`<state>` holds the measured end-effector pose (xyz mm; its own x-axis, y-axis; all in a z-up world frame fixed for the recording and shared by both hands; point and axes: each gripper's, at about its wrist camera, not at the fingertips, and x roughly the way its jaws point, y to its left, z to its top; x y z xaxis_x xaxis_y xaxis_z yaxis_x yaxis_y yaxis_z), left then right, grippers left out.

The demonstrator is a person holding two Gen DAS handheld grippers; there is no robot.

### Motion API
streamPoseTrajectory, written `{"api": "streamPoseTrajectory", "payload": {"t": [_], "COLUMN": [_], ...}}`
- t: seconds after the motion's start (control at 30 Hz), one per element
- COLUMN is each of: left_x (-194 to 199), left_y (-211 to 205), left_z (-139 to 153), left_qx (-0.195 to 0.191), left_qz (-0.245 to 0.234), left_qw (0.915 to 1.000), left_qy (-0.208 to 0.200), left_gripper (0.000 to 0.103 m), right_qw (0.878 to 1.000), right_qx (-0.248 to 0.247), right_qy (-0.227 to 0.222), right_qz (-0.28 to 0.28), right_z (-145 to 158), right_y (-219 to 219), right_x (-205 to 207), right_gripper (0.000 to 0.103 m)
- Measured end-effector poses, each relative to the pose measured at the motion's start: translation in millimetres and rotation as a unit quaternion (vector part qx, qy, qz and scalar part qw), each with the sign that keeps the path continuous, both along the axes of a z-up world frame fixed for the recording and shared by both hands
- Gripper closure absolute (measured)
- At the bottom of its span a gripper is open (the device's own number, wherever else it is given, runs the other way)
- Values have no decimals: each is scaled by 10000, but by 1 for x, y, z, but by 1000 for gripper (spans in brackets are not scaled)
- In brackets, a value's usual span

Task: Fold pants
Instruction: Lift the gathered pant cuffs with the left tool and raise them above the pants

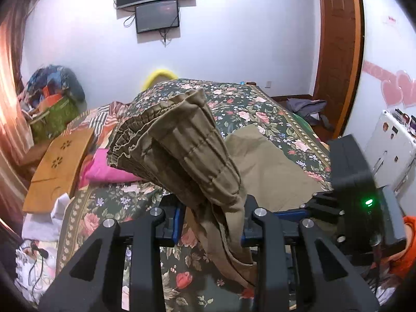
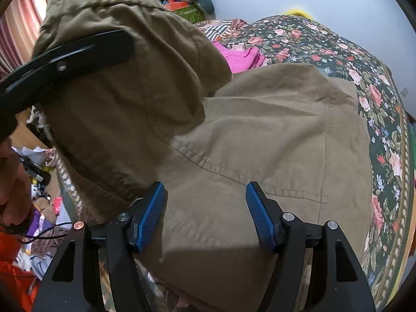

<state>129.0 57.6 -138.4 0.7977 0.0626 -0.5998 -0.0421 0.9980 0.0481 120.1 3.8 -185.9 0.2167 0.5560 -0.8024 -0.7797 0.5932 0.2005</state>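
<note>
- The khaki cotton pants (image 2: 260, 135) lie spread over the near part of a bed covered by a dark green quilt with a pink rose print (image 1: 260, 111).
- The left hand-held gripper (image 1: 212, 223) is clenched on the gathered elastic waistband end of the pants (image 1: 176, 140), which stands up and fans out above its blue pads; cloth fills the gap between the jaws and hangs down below them.
- In the right wrist view that lifted waistband end rises at the left, above the flat part of the pants, with a black arm of the left hand-held gripper (image 2: 67, 57) across it.
- The right hand-held gripper (image 2: 206, 213) is released: its ribbed blue pads (image 2: 152, 215) stand apart over the flat cloth, near a stitched pocket seam, and nothing is pinched between them. Whether the tips touch the cloth cannot be told.
- A folded pink cloth (image 1: 109, 169) lies on the bed to the left of the pants, beside a light wooden board with flower-shaped cut-outs (image 1: 59, 166).
- On the far white wall hang two dark screens (image 1: 156, 13); a brown wooden door (image 1: 335, 39) stands at the far right.
</note>
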Motion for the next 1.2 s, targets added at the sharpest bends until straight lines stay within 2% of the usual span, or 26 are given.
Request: {"api": "streamPoseTrajectory", "payload": {"t": [0.1, 0.2, 0.33, 0.4, 0.6, 0.87, 1.03, 1.2], "left_x": [-2, -4, -1, 2, 15, 30, 33, 42], "left_y": [0, 2, -4, -9, -39, -75, -82, -88], "left_z": [1, 2, 7, 10, 21, 21, 17, 14], "left_qx": [36, 38, -4, -13, 4, 182, 179, 78], "left_qz": [-43, -69, -104, -173, -578, -1064, -1209, -1328], "left_qw": [10000, 10000, 9999, 9998, 9982, 9941, 9925, 9911], "left_qy": [10, 8, -18, -47, -173, -110, -9, 100], "left_gripper": [72, 72, 72, 72, 73, 74, 74, 74], "right_qw": [9998, 9982, 9948, 9944, 9944, 9940, 9890, 9860], "right_qx": [114, 225, 209, 144, 214, 330, 483, 277], "right_qy": [-61, -116, -2, 81, 47, 62, -34, 91], "right_qz": [-126, -541, -998, -1046, -1037, -1046, -1394, -1640], "right_z": [10, 16, 9, -2, -4, 0, 12, -3], "right_y": [-15, -43, -68, -72, -68, -80, -110, -129], "right_x": [-2, 3, 8, 7, 4, 6, 6, 7], "right_gripper": [42, 42, 42, 41, 34, 36, 36, 36]}}
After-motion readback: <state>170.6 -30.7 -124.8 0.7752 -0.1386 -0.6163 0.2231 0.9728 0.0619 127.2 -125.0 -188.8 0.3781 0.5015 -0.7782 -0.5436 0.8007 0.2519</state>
